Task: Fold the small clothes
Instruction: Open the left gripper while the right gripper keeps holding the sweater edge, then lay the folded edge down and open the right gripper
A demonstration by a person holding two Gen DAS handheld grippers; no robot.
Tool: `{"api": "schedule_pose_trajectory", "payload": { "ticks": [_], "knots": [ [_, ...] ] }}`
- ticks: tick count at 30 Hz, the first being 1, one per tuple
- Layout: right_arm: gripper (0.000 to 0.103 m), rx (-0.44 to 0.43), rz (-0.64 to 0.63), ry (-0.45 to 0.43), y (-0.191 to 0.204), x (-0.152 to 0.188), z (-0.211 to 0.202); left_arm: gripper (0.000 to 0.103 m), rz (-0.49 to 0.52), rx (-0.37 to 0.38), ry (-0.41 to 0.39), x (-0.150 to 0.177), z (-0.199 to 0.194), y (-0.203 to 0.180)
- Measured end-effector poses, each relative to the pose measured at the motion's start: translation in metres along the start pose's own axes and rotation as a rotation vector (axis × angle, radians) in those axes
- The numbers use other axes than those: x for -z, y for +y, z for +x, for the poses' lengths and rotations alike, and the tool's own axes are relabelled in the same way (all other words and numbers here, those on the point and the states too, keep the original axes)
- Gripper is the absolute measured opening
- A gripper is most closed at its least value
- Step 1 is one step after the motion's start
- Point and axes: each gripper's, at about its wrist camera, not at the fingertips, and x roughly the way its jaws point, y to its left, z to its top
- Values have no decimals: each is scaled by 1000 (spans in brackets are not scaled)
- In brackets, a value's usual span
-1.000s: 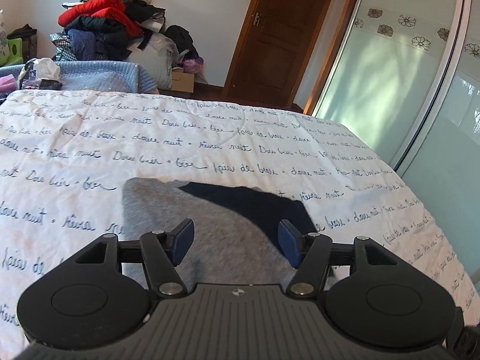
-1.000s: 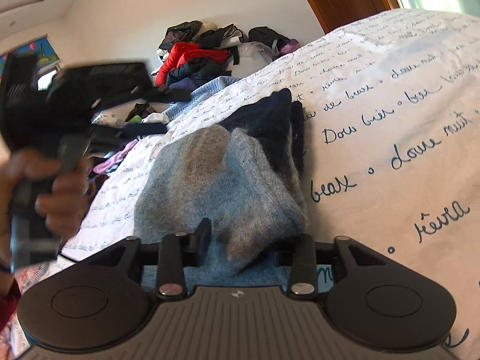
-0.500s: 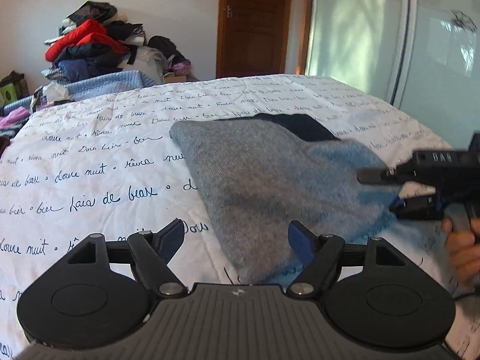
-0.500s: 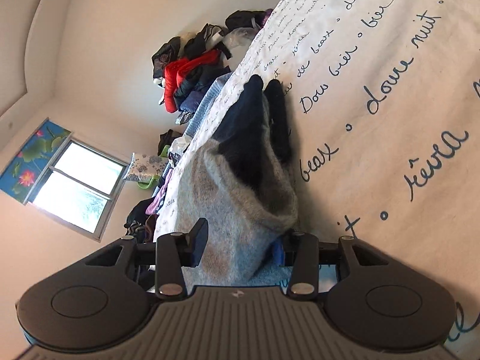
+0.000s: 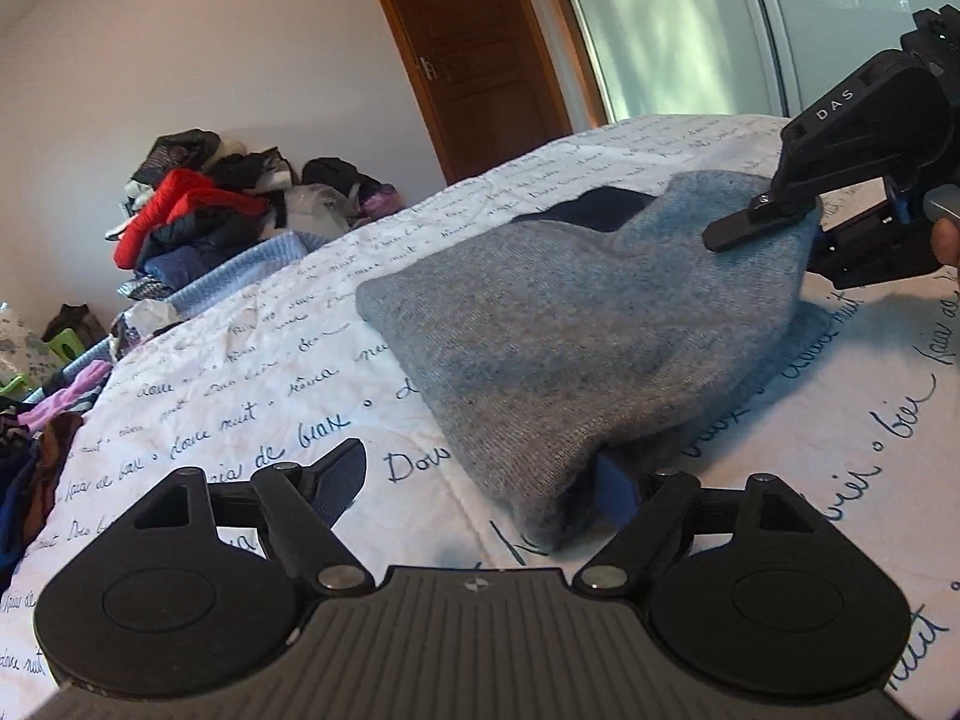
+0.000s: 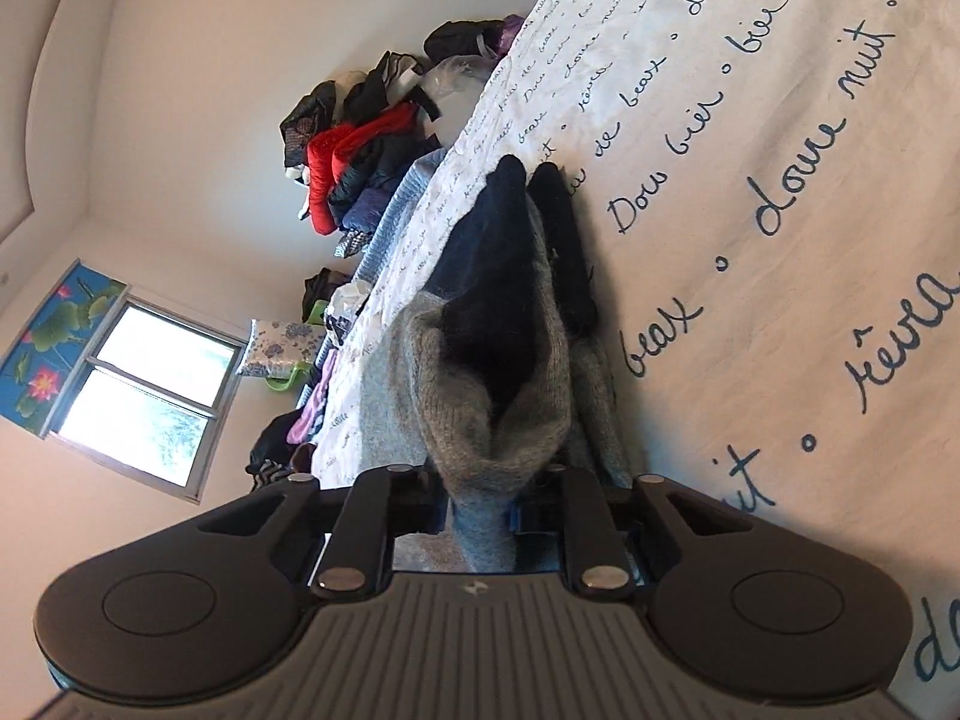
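A folded grey knit sweater [image 5: 576,324] with a dark navy part [image 5: 591,210] lies on the bed. My left gripper [image 5: 480,480] is open at the sweater's near corner, and its right finger [image 5: 615,486] is tucked under the edge. My right gripper [image 6: 477,507] is shut on the sweater [image 6: 486,396] and pinches a bunched fold of it. The right gripper also shows in the left wrist view [image 5: 774,210], clamped on the sweater's far right corner.
The bed has a white cover [image 5: 240,396] printed with blue handwriting. A pile of clothes [image 5: 198,204] sits beyond its far end, more clothes [image 5: 36,438] at the left. A wooden door [image 5: 480,54] and glass panels [image 5: 690,24] stand behind. A window [image 6: 150,384] shows in the right wrist view.
My left gripper has dropped low to the sweater's near corner, with one finger now under the edge. My right gripper has closed on the sweater's fold and tilted further.
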Motion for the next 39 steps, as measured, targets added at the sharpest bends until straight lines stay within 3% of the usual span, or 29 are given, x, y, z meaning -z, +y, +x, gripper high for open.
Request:
{"api": "schedule_pose_trajectory", "payload": {
  "ticks": [3,6,8,14,18,24,26,30,32,36,39],
  "knots": [
    [14,-39,34,3,0,-1,1,76,-68,-96,-19,1,0,9],
    [14,-82,51,13,0,0,2,75,-184,-133,1,6,0,27],
    [14,-64,23,24,1,3,3,75,-213,-115,34,9,1,34],
    [14,82,-41,53,-15,13,6,75,-98,-99,54,18,-9,14],
    [16,99,-90,57,-13,9,-13,77,-166,-77,67,19,-23,27],
    [17,220,-338,-120,28,-2,-40,83,-223,-30,-12,-8,-43,32],
    [17,189,-395,-115,42,-6,-32,89,-242,16,-27,-22,-37,29],
    [17,164,-476,-47,62,-10,4,90,-299,73,22,-37,-9,19],
    [17,203,-534,-30,67,-9,25,90,-338,79,70,-36,7,15],
    [17,369,-600,-47,58,-18,54,90,-406,78,135,-31,23,14],
    [17,317,-576,-59,61,-21,39,90,-384,48,129,-31,20,13]
  ]
}}
